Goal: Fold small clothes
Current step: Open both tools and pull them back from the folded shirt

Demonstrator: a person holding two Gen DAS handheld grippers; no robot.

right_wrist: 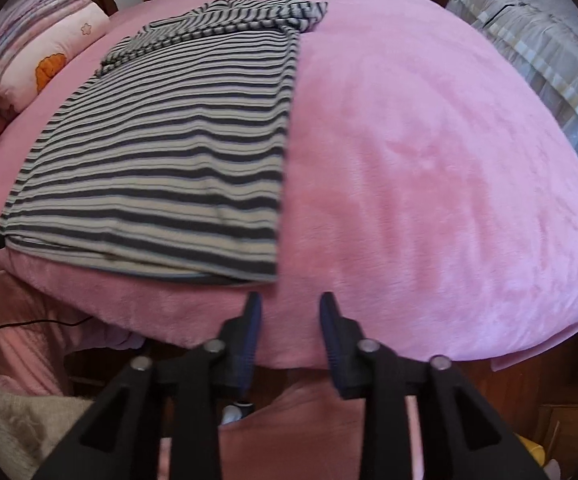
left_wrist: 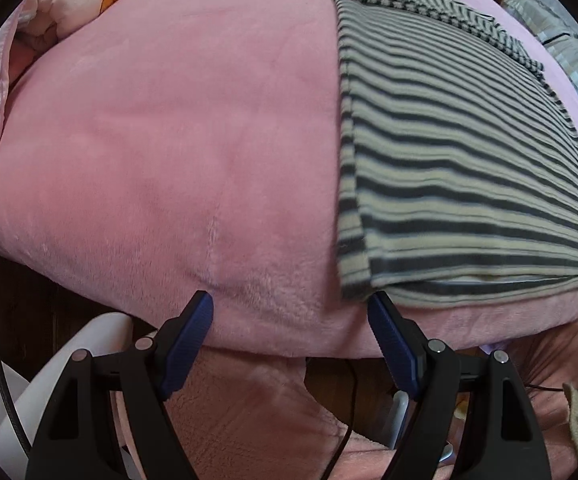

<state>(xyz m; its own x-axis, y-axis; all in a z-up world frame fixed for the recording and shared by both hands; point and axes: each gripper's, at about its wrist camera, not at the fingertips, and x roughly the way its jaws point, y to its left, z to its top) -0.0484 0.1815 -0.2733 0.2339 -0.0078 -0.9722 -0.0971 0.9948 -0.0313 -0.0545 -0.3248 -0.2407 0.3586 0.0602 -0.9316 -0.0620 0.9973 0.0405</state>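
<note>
1. The striped garment lies folded lengthwise on the pink bed cover, its hem at the near edge of the bed and its bunched top toward the far side.
2. The left gripper hangs over the near edge, fingers wide apart and empty, one tip just beside the hem's corner.
3. The right gripper has its fingers partly apart, holding nothing, near the opposite corner.
4. Pillows lie well apart beyond the garment.
</note>
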